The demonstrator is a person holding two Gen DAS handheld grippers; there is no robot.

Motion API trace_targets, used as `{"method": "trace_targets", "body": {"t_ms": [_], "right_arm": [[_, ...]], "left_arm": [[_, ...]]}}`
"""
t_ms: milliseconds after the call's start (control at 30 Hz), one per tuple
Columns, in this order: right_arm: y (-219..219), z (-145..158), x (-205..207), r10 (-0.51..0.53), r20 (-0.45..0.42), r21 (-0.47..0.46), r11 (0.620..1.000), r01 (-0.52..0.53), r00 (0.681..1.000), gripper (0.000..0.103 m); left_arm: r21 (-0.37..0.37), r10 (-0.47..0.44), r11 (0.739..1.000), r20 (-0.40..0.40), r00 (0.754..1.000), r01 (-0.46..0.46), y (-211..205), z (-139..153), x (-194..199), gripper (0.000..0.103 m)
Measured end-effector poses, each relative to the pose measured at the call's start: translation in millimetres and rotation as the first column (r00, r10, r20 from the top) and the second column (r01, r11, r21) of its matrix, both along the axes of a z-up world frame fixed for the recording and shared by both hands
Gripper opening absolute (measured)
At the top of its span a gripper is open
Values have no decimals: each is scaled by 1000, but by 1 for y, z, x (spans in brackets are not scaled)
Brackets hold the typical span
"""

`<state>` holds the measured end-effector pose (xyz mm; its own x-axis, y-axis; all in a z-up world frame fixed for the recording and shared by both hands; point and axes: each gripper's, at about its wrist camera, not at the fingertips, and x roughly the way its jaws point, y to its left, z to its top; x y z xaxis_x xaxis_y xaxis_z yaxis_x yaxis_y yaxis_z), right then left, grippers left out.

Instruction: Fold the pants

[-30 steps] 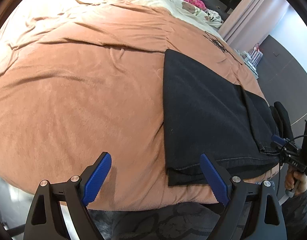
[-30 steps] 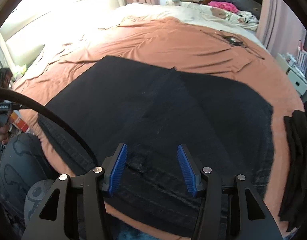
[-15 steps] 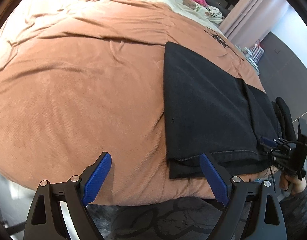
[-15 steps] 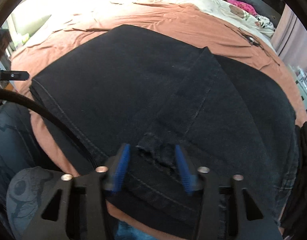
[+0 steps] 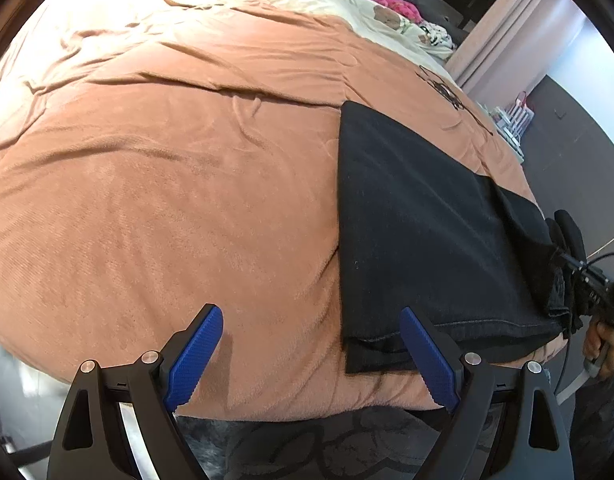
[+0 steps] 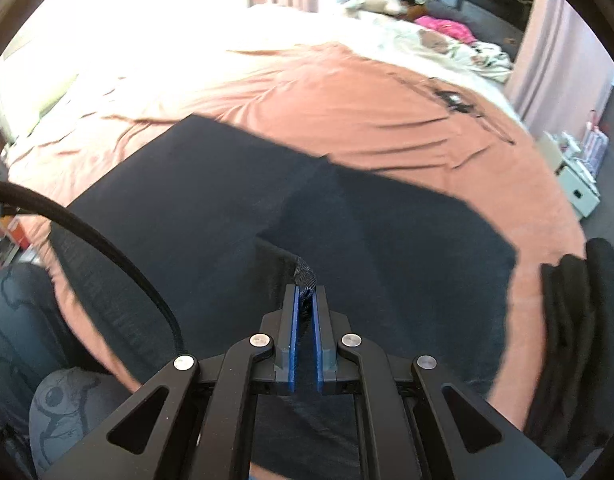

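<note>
Right claw (image 6: 305, 294) clenched on a bunched fold of black pants (image 6: 227, 216), left claw (image 5: 311, 354) spread wide — gripping nothing, above the blanket (image 5: 167, 200)

hidden: fold of the pants (image 6: 305, 276) runs down between the pads of the right hand-held gripper (image 6: 305, 300), its end unseen | cut off: dark clothing pile (image 6: 575, 320) by the frame's right rim | blurred: pants' far edge, right wrist view | too small: items by the pillows (image 5: 391, 4)
</note>
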<state>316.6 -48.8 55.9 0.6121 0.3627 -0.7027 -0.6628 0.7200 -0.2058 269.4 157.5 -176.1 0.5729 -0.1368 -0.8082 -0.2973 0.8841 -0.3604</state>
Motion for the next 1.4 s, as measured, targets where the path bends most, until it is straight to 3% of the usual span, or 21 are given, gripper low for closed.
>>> {"method": "trace_targets", "body": {"t_ms": [233,367,567,767,933,1067,1200,1333,1400], "right_arm": [[-26,29,23,-82,75,25,996,80,994,3],[-36,35,40,-135,106,25,991,133,985,3],[-43,24,73,-241,77,47,970,238,968,3],[-27,19,99,-267,54,11,964,267,962,3],[-38,30,111,-377,45,15,926,376,925,7],[-47,34,100,-361,-25,99,927,362,932,19],[-49,25,81,-324,-99,129,933,335,941,20],[-48,16,61,-322,-85,108,938,330,943,20],[-48,13,52,-294,-106,120,945,306,950,32]], "left_arm": [[15,1,1000,-3,1000,-1,-2,3,4,91],[-14,1,1000,-5,1000,-1,-3,1,7,91],[-11,-8,1000,-8,1000,8,-5,-1,14,91],[-6,-27,1000,-7,1000,27,-8,-2,20,91],[-13,-32,999,-16,999,32,-6,-4,26,91],[-39,-44,998,-9,999,43,-4,-6,33,91],[-62,-56,997,-9,998,55,-1,-9,45,91],[-65,-80,995,-6,997,79,0,-10,57,89],[-70,-89,994,-7,996,88,1,-11,63,82]]}}
